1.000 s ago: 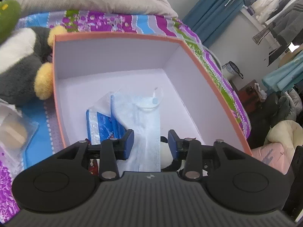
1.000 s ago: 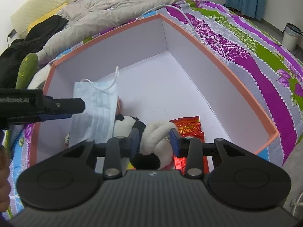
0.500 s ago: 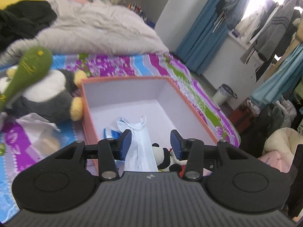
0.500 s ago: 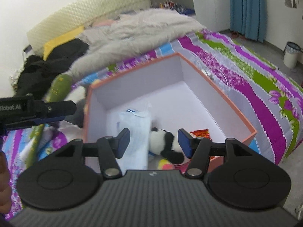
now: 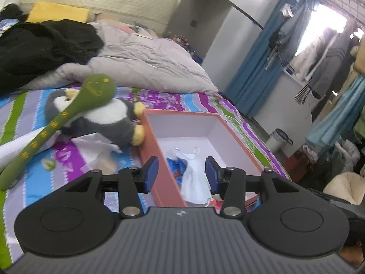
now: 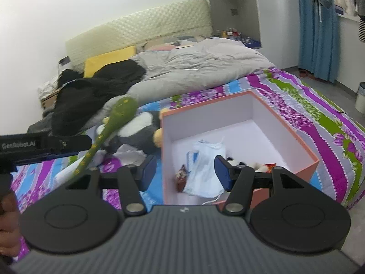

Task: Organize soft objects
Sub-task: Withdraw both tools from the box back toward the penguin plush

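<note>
The orange box (image 6: 239,141) sits on the bed (image 6: 319,105) with a face mask (image 6: 203,171) and small panda (image 6: 239,163) inside. Both hand-held grippers – left (image 5: 181,174), right (image 6: 186,171) – hover empty, half-open. Next, probably the penguin plush (image 5: 102,118): approach low, avoiding the green snake (image 5: 68,118) draped across it.

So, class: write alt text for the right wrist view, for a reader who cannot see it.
An open right gripper, holding nothing, hovers above an orange box on a patterned bedspread. Inside the box lie a blue face mask, a small panda toy and a red packet. A penguin plush and a green plush snake lie beside the box.
</note>
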